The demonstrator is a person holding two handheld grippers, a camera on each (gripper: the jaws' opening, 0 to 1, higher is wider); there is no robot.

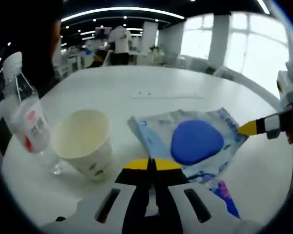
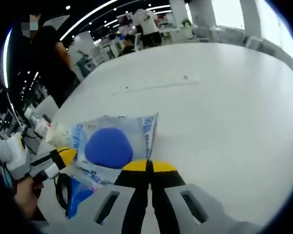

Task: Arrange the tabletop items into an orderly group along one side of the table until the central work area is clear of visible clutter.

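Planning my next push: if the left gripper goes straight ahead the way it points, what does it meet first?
Most likely the plastic packet with the blue patch, just beyond the shut left gripper; the paper cup sits off to one side.

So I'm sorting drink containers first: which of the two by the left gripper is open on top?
The paper cup, with its open mouth showing a cream inside. The plastic bottle beside it is capped.

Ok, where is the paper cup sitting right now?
In the left gripper view the paper cup stands upright on the white table, left of the left gripper, between the water bottle and the blue-printed packet.
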